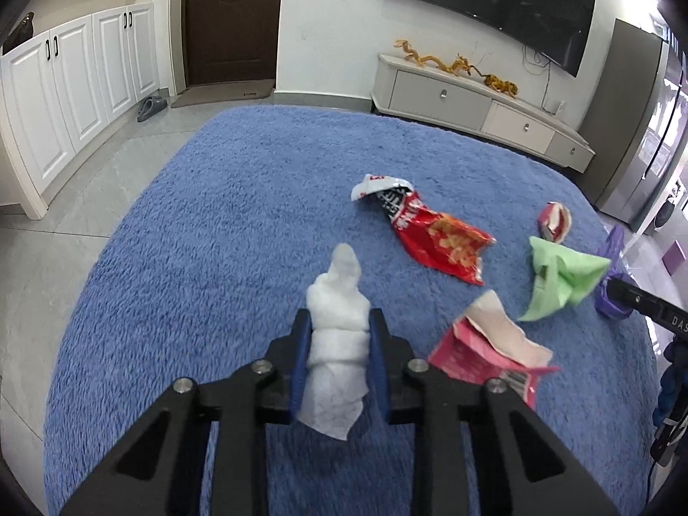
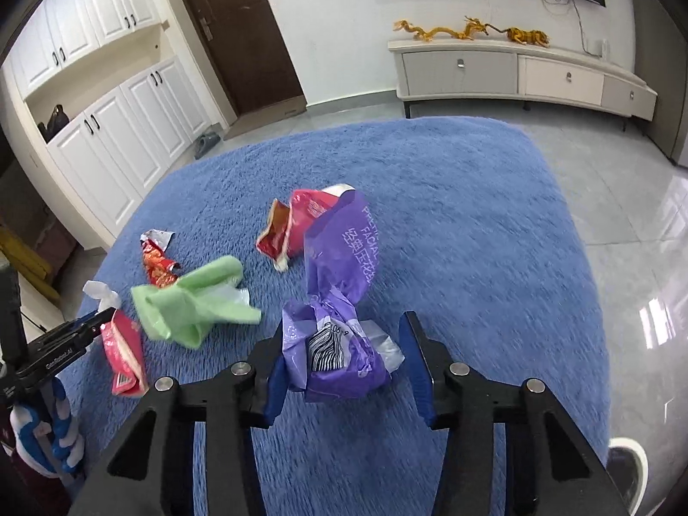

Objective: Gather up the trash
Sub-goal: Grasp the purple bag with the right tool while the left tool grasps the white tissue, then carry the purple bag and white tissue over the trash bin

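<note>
My left gripper [image 1: 339, 322] pinches a white tissue [image 1: 337, 335] above the blue rug [image 1: 215, 236] — my right gripper [image 2: 344, 335] is spread around a purple wrapper [image 2: 339, 344], wrappers scattered nearby.

"FACIAL" and "106" on the purple wrapper [image 2: 339, 301].

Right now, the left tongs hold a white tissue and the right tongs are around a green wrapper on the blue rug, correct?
Not quite. In the right wrist view, the right tongs are around a purple wrapper, not a green one. The left tongs do hold the white tissue over the blue rug.
</note>
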`<state>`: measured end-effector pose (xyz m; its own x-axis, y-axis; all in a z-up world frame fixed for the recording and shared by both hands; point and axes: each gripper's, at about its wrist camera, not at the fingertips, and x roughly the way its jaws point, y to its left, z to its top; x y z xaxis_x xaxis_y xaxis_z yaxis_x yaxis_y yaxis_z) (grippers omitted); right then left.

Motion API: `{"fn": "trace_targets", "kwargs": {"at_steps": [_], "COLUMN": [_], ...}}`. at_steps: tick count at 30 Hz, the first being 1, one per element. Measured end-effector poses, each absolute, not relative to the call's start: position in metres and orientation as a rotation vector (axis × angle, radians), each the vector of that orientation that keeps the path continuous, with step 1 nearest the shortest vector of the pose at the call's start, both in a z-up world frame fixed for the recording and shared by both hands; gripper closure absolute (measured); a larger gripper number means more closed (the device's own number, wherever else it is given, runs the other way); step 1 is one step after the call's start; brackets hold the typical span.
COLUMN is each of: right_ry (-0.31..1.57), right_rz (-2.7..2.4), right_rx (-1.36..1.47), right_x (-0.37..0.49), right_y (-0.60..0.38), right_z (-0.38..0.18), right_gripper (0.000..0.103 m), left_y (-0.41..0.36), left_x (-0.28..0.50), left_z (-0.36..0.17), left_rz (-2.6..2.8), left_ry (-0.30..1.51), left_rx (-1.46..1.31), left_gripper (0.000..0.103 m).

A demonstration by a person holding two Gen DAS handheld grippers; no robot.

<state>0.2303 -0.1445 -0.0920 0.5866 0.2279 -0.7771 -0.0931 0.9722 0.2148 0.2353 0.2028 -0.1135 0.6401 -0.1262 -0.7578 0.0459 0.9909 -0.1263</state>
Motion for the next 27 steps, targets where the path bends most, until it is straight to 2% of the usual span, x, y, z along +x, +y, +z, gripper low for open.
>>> {"fn": "trace_targets", "kwargs": {"at_steps": [3, 15, 27], "right_ry": [0.923, 0.875, 0.734], "right_rz": [0.184, 0.209, 0.196], "right_rx": [0.178, 0.241, 0.305], "right_x": [0.211, 0.117, 0.026], "right_y": [-0.154, -0.192, -0.239], "right_z": [-0.089, -0.064, -0.016], "right_gripper": [0.062, 0.065, 0.065], "left_y": [0.206, 0.176, 0.076], "left_x": [0.218, 0.145, 0.084], "left_z": [-0.105, -0.042, -0.004], "left_rz": [-0.081, -0.130, -0.233], "left_ry": [0.845, 0.704, 0.602], "left_rx": [-0.111, -0.068, 0.100], "left_gripper": [0.081, 0.081, 0.081]}}
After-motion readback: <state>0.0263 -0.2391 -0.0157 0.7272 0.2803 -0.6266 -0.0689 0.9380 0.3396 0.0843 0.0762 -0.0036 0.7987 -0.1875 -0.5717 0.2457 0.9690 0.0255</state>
